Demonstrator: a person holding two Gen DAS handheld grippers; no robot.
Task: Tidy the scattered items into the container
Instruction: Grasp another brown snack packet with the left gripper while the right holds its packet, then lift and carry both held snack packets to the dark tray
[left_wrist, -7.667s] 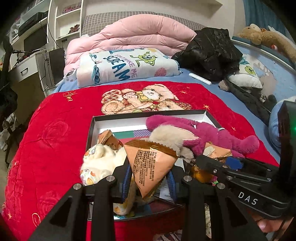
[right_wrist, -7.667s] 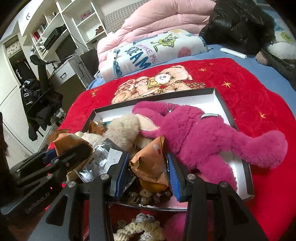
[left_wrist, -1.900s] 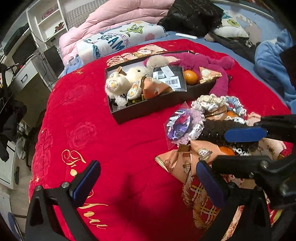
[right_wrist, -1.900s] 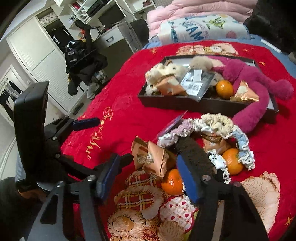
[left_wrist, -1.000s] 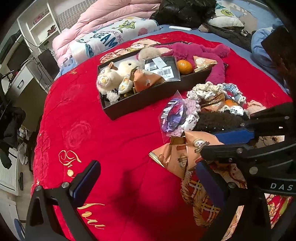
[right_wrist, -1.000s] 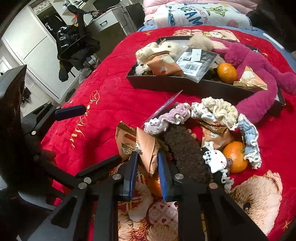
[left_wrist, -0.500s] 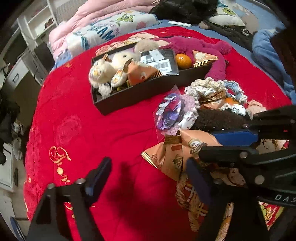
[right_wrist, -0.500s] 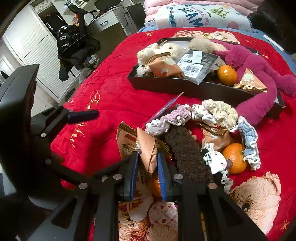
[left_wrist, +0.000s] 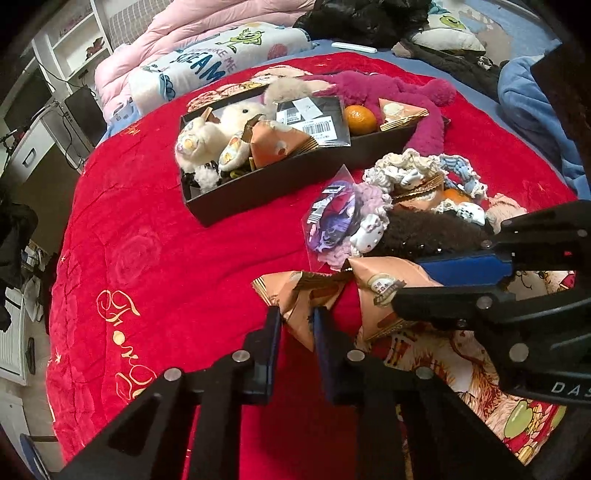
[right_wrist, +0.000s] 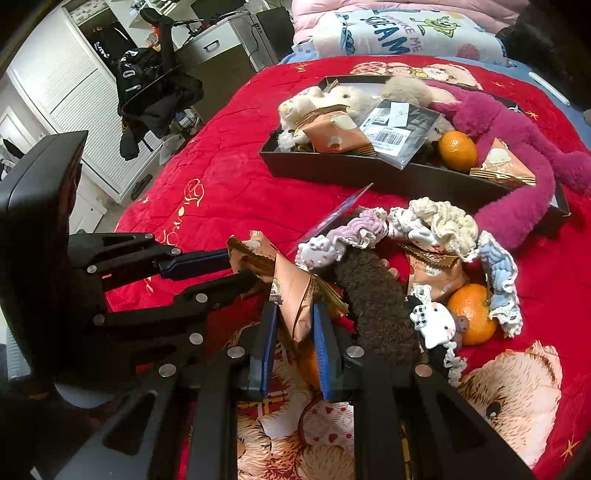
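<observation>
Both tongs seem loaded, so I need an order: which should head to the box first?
Left, probably. The left tongs grip the left packet, with only blanket between them and the box. The right tongs grip the right packet, hemmed in by scrunchies.

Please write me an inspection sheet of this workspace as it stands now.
Surface: red quilt on a bed.
Job's things: black box holding plush toys, packets and an orange; loose pile beside it of scrunchies, an orange and snack packets.
Clutter: pink plush draped over the box rim.
Grippers: left gripper shut on a snack packet; right gripper shut on another snack packet.
Cables: wires by the desk.
Surroundings: pink duvet, shelves, chair.
</observation>
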